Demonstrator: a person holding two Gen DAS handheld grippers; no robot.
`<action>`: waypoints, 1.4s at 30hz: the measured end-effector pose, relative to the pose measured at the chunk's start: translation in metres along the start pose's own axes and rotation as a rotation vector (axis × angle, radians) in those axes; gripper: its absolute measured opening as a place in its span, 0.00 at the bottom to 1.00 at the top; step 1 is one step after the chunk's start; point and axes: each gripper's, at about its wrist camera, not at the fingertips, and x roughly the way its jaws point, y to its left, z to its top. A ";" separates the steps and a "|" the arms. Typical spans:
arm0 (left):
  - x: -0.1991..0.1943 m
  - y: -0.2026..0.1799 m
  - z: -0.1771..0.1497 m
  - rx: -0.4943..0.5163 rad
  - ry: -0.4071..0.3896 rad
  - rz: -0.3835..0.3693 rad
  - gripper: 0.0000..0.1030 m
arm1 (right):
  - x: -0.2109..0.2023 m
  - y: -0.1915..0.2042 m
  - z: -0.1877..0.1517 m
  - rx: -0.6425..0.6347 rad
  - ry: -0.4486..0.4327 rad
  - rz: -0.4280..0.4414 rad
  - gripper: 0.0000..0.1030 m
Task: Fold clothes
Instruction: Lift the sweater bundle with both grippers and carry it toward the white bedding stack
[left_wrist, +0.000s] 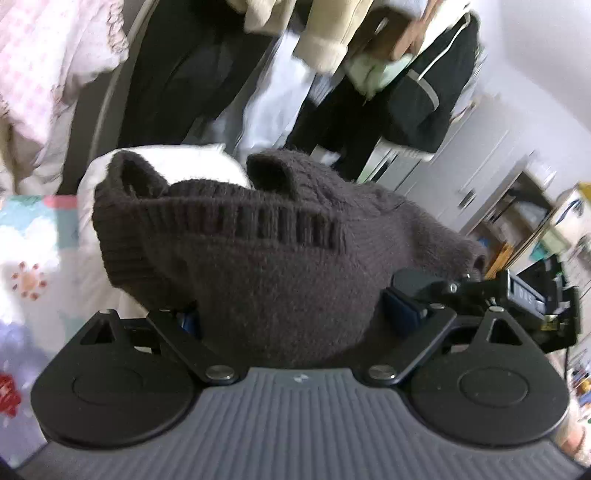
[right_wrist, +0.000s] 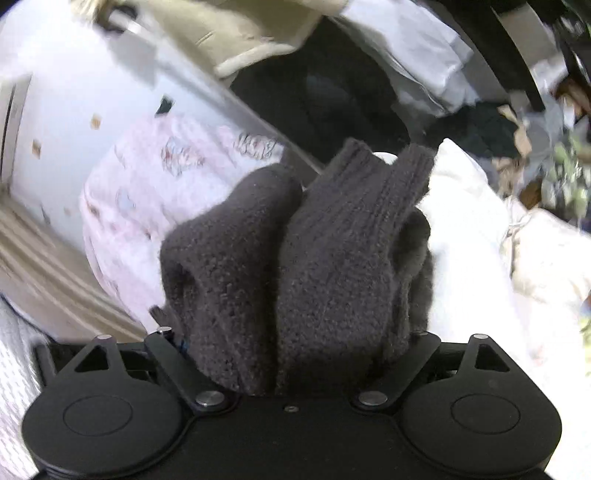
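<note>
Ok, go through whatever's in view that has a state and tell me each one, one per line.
Dark knit sweater: bunched thick, lying between the fingers of both tools, draped over white bedding.
Left tool: wide apart, sweater between its fingers; grip unclear.
Right tool: wide apart, sweater filling the gap; grip unclear.
Hanging clothes: hanging behind, blurred.

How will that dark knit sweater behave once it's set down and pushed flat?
The dark knit sweater is likely floppy: it bunches in soft folds. Its thick fuzzy knit probably grips rather than slides. The ribbed edge may curl up.
</note>
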 end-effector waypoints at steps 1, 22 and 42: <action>-0.004 -0.002 0.005 0.011 -0.021 -0.012 0.91 | 0.002 0.006 0.006 0.001 -0.001 0.017 0.88; 0.008 -0.004 0.016 -0.031 0.043 0.106 1.00 | -0.058 0.050 -0.010 -0.429 -0.298 -0.493 0.93; -0.011 -0.045 0.034 0.252 0.038 0.236 0.95 | -0.003 0.042 -0.043 -0.616 -0.214 -0.416 0.61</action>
